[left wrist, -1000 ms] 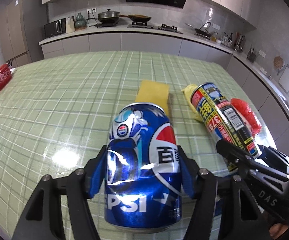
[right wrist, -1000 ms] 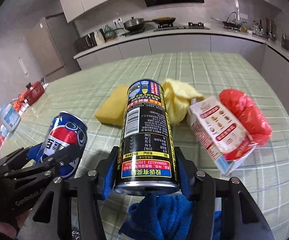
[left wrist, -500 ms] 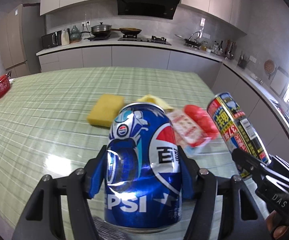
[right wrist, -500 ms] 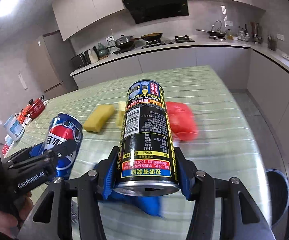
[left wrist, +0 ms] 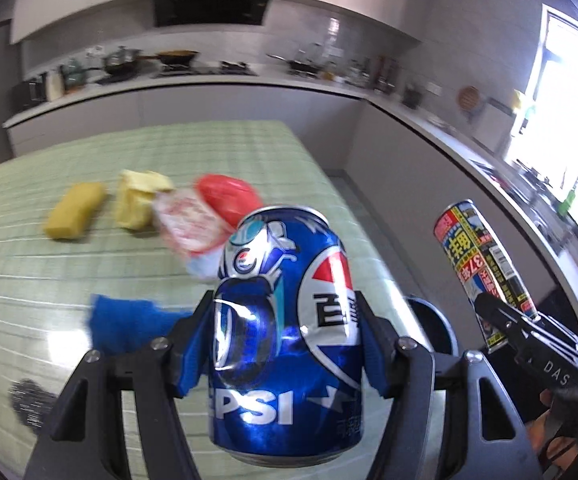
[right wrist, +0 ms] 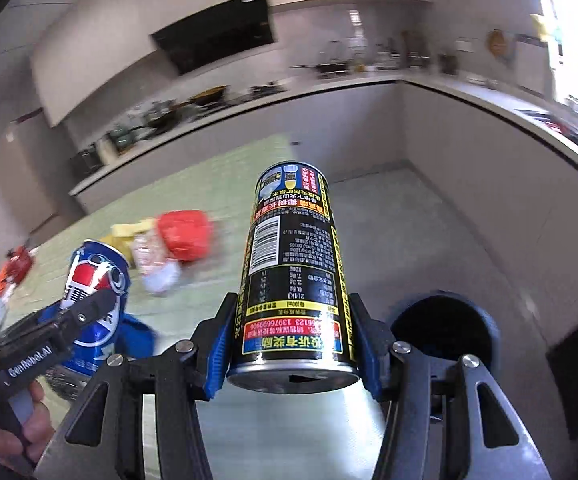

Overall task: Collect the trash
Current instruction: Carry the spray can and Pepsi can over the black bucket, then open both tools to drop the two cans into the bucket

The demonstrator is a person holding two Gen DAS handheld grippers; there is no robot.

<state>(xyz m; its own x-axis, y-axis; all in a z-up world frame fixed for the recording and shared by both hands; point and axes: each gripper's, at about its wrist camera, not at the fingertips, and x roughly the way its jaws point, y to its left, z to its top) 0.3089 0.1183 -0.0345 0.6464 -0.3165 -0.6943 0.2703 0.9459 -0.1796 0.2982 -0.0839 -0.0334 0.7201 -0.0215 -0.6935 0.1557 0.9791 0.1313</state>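
While the left gripper clamps a dented blue Pepsi can between its blue pads, the right gripper grips a tall black can with yellow and red print in the same way; each can stands roughly upright between its fingers, squeezed from both sides. In the left wrist view the blue can sits above the near edge of the green checked table, with the black can off to its right over the floor; a round dark bin shows just behind the left gripper's right finger, beside the table's corner. In the right wrist view the same bin lies on the grey floor to the right of the black can, its dark mouth facing up. On the table lie a yellow sponge, a crumpled yellow cloth, a white and red carton and a red bag, close together and blurred; nearer is a blue cloth, and a dark scouring pad sits at the left edge. A hand holds the left gripper's handle at the lower left of the right wrist view.
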